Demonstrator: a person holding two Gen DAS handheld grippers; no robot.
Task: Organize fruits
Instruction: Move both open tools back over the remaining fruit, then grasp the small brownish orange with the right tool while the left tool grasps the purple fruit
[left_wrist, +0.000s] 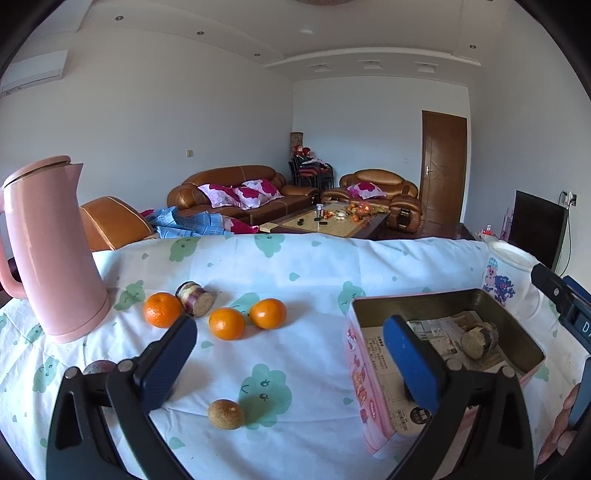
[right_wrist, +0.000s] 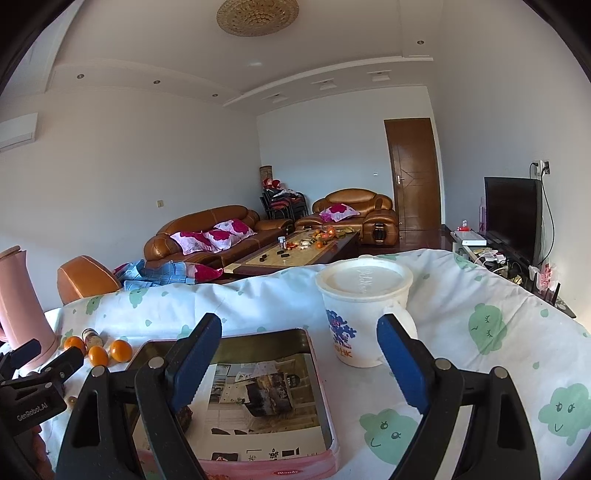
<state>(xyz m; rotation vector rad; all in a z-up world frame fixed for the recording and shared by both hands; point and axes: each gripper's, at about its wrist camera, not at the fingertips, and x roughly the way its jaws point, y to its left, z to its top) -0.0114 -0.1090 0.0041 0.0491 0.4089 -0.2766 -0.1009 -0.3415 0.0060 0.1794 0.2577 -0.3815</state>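
The pink tin is the place to start from. Inside it lies one piece of fruit on paper. To its left, on the cloth, sit three oranges, a cut piece and a brown fruit.

The left gripper is wide open and holds nothing. The right gripper hangs over the tin, also wide open and empty.

The oranges are round, so a bump could make them roll off the table. The pink jug, far left of the tin, could tip. The white cup, just right of the tin, could get knocked by the right gripper.
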